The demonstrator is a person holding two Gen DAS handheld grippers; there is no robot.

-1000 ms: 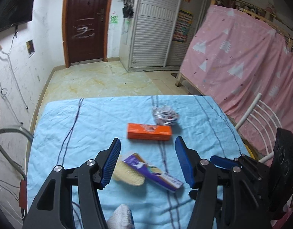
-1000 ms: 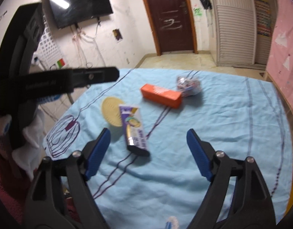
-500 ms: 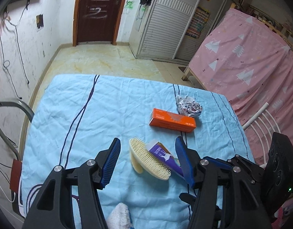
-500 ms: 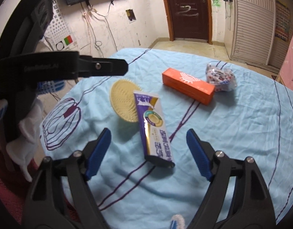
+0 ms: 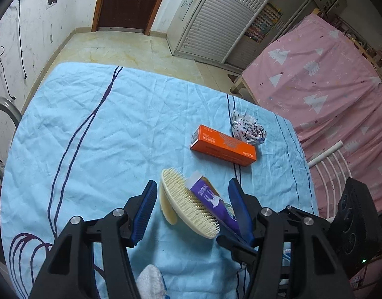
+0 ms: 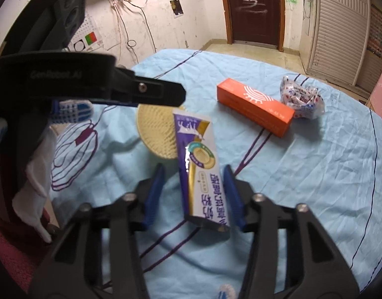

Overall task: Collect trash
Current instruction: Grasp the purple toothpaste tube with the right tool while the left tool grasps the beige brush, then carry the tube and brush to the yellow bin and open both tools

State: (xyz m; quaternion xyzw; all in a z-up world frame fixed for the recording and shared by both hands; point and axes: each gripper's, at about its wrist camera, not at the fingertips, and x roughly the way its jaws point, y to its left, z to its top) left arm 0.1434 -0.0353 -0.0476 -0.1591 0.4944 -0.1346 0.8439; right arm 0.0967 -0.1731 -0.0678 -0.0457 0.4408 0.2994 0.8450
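In the right wrist view, far left, the left gripper (image 6: 166,94) shows as a black arm, w/ a gloved hand (image 6: 71,109) behind it. Under its tip lies a round yellow bristle brush (image 6: 153,129) on the light-blue tablecloth (image 6: 315,186). Next, the purple and white toothpaste tube (image 6: 200,169) lies partly over the brush edge. The right gripper (image 6: 194,191) is around the tube's lower part; its jaws have just been closing, the tube is between them. The right blue pad looks touching the tube, on the left pad side a gap is seen, so not yet a full pinch. More right, an orange box (image 6: 255,107), and just beside it a crumpled plastic wrapper (image 6: 302,99).

In the left wrist view, the left gripper (image 5: 193,199) is spread, approx. half way, w/ brush (image 5: 188,206) and tube (image 5: 210,199) between its fingers, nothing pinched.
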